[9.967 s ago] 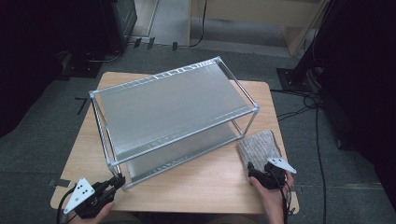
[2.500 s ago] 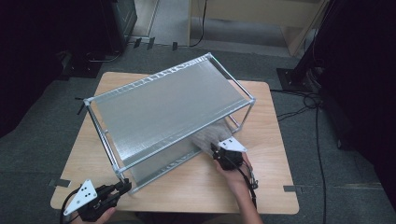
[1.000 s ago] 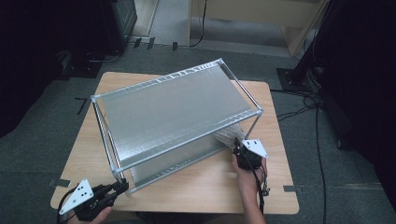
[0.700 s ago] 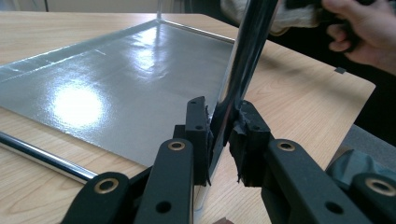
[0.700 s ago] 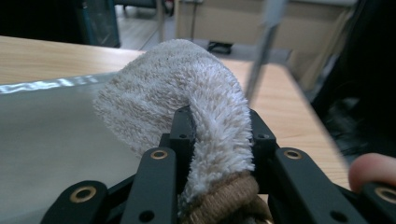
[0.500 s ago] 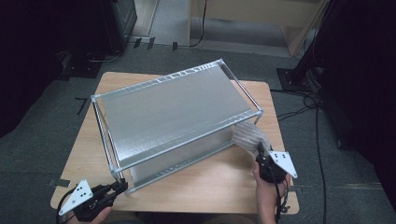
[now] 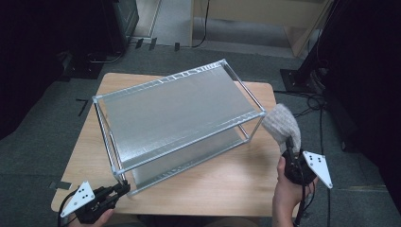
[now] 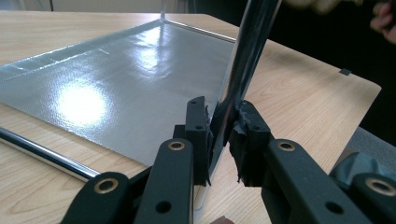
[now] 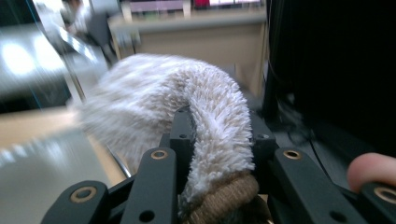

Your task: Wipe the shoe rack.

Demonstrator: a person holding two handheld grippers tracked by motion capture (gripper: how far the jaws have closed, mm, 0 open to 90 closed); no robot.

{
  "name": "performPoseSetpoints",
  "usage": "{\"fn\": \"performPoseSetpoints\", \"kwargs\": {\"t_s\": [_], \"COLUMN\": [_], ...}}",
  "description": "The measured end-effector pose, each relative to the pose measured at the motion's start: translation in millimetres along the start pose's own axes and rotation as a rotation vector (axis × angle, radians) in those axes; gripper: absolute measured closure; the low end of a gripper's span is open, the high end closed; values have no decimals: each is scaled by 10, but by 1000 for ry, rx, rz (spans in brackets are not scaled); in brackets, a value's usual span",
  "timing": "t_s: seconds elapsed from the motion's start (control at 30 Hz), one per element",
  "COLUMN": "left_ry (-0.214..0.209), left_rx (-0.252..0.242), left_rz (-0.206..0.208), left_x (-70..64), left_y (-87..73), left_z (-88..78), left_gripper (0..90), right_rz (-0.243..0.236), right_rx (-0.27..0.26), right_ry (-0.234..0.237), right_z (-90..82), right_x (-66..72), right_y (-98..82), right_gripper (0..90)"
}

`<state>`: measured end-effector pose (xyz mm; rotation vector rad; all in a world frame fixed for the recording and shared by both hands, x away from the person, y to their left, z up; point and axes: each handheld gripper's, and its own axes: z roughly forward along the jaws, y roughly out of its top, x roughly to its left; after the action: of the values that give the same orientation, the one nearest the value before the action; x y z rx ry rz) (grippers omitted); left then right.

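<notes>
Apparently mid-wipe, reading across:
Left gripper (image 7: 113, 193): clamped on the shelf rack's (image 7: 179, 118) near corner post (image 8: 236, 79), low at the table (image 7: 227, 189) edge, steadying it.
Progress: top shelf looks clean; whether the lower shelf is wiped, I cannot tell.
Right gripper (image 7: 289, 149): raised off the rack's right end, jaws pinching the fluffy cloth (image 7: 282, 122), which stands upward.

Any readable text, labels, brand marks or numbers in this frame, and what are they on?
None can be read.
Grey plates on the left gripper and right gripper: black dots, no letters.
Metal rack, fluffy cloth and table: no print.
Background shelf in the right gripper view: coloured shapes, too blurred to read.
</notes>
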<state>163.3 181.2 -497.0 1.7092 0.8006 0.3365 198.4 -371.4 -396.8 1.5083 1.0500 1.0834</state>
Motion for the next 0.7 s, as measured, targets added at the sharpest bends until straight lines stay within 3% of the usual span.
{"fn": "performPoseSetpoints", "kwargs": {"t_s": [0.03,0.1,0.23,0.33,0.5,0.57,0.7], "left_ry": [-2,-5,-6,-5,-7,-10,-13], "left_rx": [-3,-4,-3,-2,-3,-3,-7], "left_rz": [-2,-9,-8,-5,-6,-9,-14], "left_x": [2,5,4,-2,-10,-7,-14], "left_y": [-2,-4,-2,0,-3,-5,-4], "left_z": [2,3,8,12,14,15,36], "left_gripper": [781,780,779,780,781,781,779], "right_rz": [0,-13,-56,-94,-181,-207,-192], "right_rx": [0,-69,-106,-69,-8,-21,-5], "right_ry": [0,79,228,348,477,509,583], "right_z": [0,-38,-62,-52,-86,-138,-220], "right_x": [0,150,494,824,1300,1435,1593], "right_y": [0,128,213,156,-49,-99,-127], "right_gripper": [705,694,694,695,697,697,697]}}
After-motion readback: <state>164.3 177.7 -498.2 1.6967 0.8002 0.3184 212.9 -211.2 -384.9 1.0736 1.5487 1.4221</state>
